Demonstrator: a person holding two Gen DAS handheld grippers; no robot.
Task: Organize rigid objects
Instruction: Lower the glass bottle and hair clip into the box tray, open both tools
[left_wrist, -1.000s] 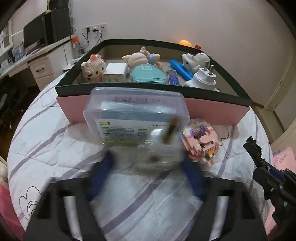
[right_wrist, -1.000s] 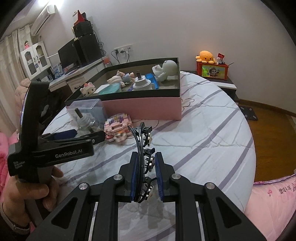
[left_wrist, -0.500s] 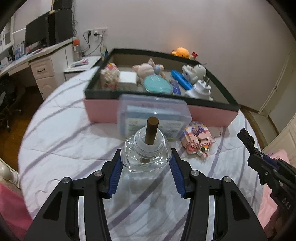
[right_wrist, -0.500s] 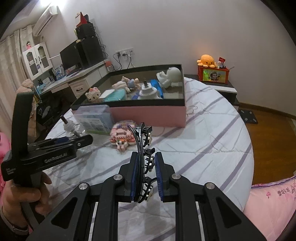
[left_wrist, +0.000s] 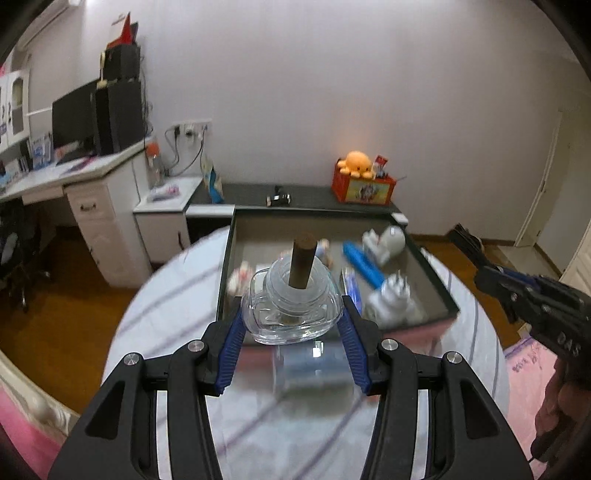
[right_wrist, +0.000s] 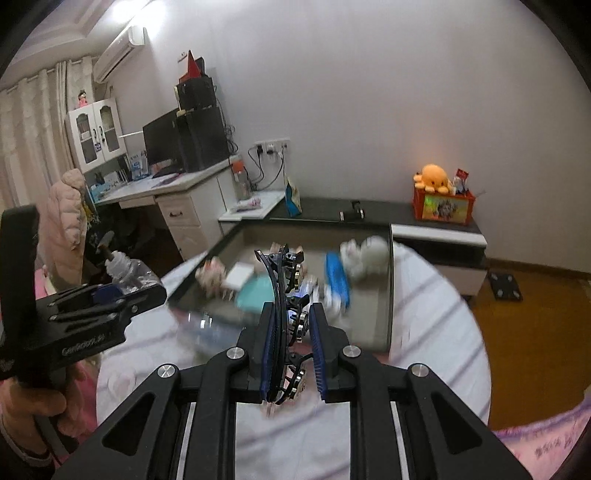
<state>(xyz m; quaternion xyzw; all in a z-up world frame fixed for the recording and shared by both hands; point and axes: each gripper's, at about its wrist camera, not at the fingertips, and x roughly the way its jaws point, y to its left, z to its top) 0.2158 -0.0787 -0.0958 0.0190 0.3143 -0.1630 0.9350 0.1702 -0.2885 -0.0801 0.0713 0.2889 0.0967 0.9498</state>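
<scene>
My left gripper (left_wrist: 291, 325) is shut on a clear glass bottle (left_wrist: 291, 310) with a brown wick stick, held upright in the air in front of the pink box (left_wrist: 436, 295) with a dark rim. It also shows in the right wrist view (right_wrist: 125, 273). My right gripper (right_wrist: 291, 332) is shut on a black hair claw clip (right_wrist: 282, 295), raised above the striped bed and before the box (right_wrist: 388, 295). The box holds a blue bar (left_wrist: 364, 264), white figurines (left_wrist: 388, 240) and a white plug (left_wrist: 391, 299). A clear plastic case (left_wrist: 314, 365) lies blurred below the bottle.
The round bed with a striped white cover (left_wrist: 177, 295) bears the box. A white desk (left_wrist: 92, 199) with monitor stands left. A dark low cabinet (left_wrist: 295, 195) with an orange octopus toy (left_wrist: 356, 162) on a red box is behind. Wood floor lies around.
Both grippers have risen and moved toward the box, each keeping its hold. The view now looks down into the box, and the table objects have dropped lower in frame.
</scene>
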